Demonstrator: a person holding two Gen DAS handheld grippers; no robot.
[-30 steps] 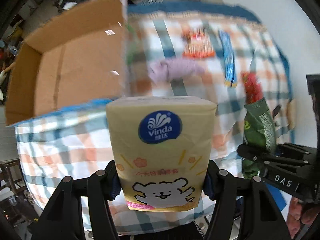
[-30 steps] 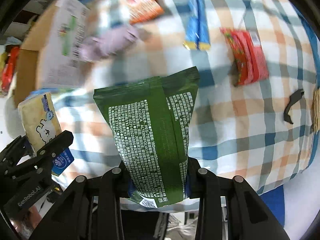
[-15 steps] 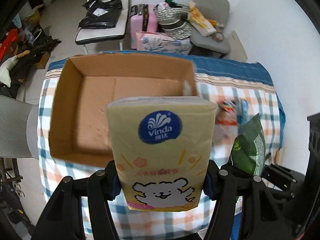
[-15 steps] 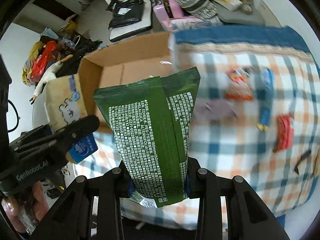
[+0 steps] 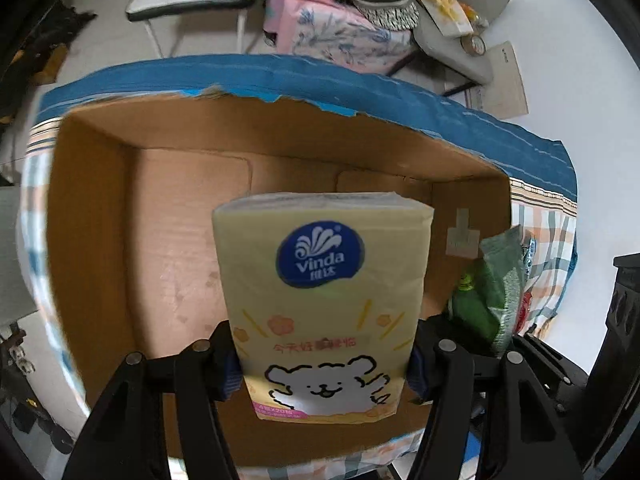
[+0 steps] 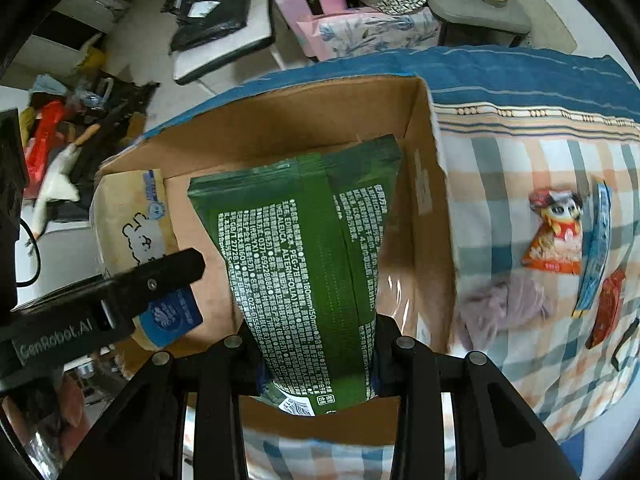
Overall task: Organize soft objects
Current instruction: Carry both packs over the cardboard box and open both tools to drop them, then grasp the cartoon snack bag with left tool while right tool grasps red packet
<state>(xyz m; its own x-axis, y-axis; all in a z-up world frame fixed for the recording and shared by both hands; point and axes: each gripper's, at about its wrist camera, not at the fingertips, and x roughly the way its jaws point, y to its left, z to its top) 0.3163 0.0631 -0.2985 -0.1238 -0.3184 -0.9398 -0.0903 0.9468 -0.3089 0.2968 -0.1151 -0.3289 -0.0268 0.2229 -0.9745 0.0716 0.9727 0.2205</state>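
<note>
My left gripper is shut on a yellow Vinda tissue pack and holds it upright over the open cardboard box. My right gripper is shut on a green wipes pack, also over the box, to the right of the left one. The tissue pack and left gripper show at the left of the right wrist view. The green pack shows at the right of the left wrist view. The box floor looks bare.
The box sits on a checked cloth over a table. Right of the box lie a purple cloth, an orange snack bag, a blue packet and a red packet. Chairs and bags stand beyond the table.
Both grippers have swung left from above the cloth to above the box and come closer to it. Both packs stay gripped.
</note>
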